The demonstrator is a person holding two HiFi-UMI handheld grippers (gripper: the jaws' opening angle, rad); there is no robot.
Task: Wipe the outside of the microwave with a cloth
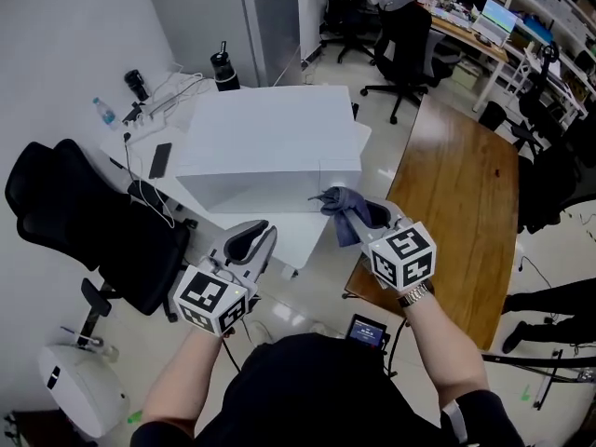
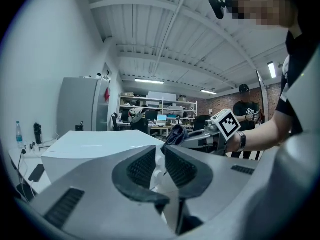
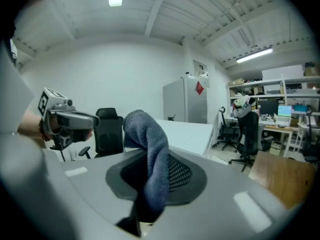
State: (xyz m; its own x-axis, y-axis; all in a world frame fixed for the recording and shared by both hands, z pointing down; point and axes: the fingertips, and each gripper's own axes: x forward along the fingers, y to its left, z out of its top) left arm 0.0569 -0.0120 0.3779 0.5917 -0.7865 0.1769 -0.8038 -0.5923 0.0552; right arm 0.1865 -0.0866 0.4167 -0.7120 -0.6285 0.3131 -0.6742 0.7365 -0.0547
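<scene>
Lower end of cloth (image 3: 150, 139) buried between right gripper (image 1: 358, 214) jaws

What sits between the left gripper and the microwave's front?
Only a bare strip of the white table lies between the left gripper and the microwave; the head view shows this.

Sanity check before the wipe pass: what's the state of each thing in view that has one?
microwave, door looks shut, on the white table
cloth, bunched, hanging by the microwave's front corner; contact unclear
right claw, shut on cloth
left claw, slightly open, empty
phone, flat on the table, screen dark
clear bottle, upright
</scene>
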